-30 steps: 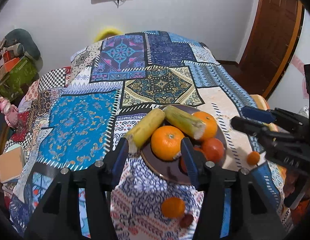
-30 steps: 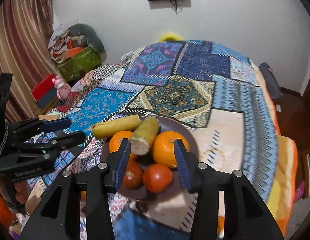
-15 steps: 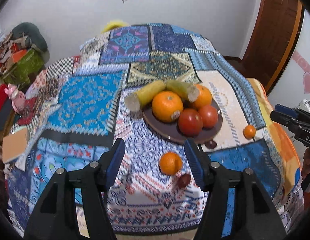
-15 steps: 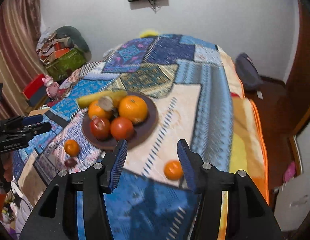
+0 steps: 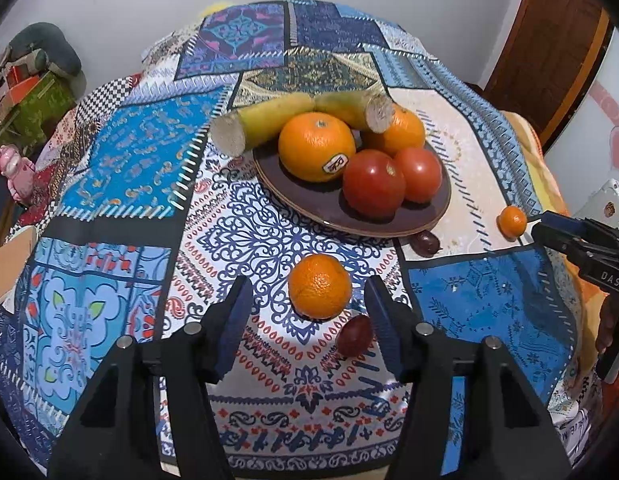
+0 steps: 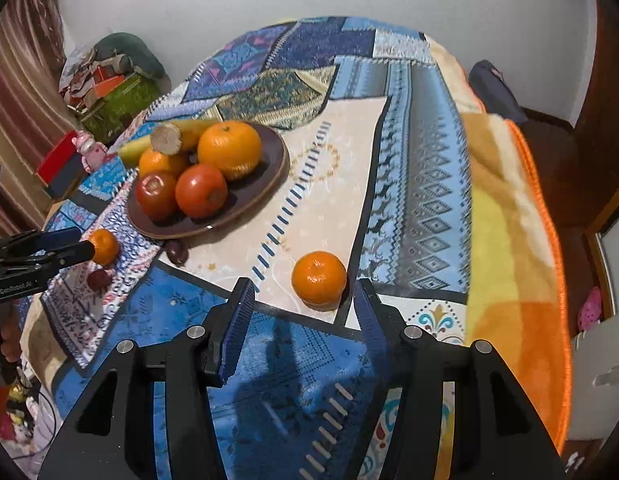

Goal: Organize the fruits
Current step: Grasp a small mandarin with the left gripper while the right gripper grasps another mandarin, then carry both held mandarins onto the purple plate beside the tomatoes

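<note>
Your left gripper [image 5: 307,312] stands apart and empty; its jaws have just narrowed a little. A loose mandarin [image 5: 319,291] lies on the cloth, lower centre of the left wrist view, just ahead of the tips and between their lines, with a dark date [image 5: 354,335] beside the right finger. Your right gripper [image 6: 303,300] is likewise apart and empty, its own mandarin [image 6: 318,278] just ahead, nearer the right finger. The plate [image 5: 389,224] sits above, mid-frame. Each hand is nearest its own fruit.

Both wrist views look down, sharing the plate [image 5: 389,229].
</note>
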`<state>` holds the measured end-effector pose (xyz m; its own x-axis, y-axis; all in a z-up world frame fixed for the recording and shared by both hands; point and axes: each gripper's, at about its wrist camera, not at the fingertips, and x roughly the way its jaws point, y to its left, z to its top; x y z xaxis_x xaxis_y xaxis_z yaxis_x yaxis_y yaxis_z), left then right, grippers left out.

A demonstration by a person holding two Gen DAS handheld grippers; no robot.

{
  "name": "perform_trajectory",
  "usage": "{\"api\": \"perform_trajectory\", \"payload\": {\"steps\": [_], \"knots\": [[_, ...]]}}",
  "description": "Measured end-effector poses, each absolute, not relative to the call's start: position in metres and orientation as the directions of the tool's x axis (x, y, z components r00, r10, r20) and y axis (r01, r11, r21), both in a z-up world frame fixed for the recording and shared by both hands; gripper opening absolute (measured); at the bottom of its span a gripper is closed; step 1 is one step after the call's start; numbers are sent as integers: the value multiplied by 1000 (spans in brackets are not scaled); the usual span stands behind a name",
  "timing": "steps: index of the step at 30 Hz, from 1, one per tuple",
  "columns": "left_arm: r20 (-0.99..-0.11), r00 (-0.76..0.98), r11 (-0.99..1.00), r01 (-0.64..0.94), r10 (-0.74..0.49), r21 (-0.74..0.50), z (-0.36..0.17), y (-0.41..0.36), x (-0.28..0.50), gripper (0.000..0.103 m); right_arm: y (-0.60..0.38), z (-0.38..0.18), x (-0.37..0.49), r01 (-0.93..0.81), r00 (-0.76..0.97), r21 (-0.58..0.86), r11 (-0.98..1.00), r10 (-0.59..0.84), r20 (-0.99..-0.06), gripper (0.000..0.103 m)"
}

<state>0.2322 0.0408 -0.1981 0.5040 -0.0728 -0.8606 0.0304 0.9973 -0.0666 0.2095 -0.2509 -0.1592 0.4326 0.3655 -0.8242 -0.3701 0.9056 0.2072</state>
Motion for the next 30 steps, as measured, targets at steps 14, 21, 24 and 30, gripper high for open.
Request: {"api": "perform_trajectory", "payload": {"steps": [14,21,24,30], "knots": [[-875,476,996,53,-92,-75,-218,38,248,38,-244,-186,227,-362,389,223,905,365,-846,33],[-863,497,995,43,-96,-86,-209,43,246,37,-242,-178,225,-372,405,216,903,367,-838,33],[-855,511,996,40,-94,-86,-201,45,246,37,-238,-170,224,-384,418,209,899,371,-829,33],[-830,551,996,42,-89,-78,-183,44,249,37,-225,-155,226,-417,449,187,890,381,-808,33]]}}
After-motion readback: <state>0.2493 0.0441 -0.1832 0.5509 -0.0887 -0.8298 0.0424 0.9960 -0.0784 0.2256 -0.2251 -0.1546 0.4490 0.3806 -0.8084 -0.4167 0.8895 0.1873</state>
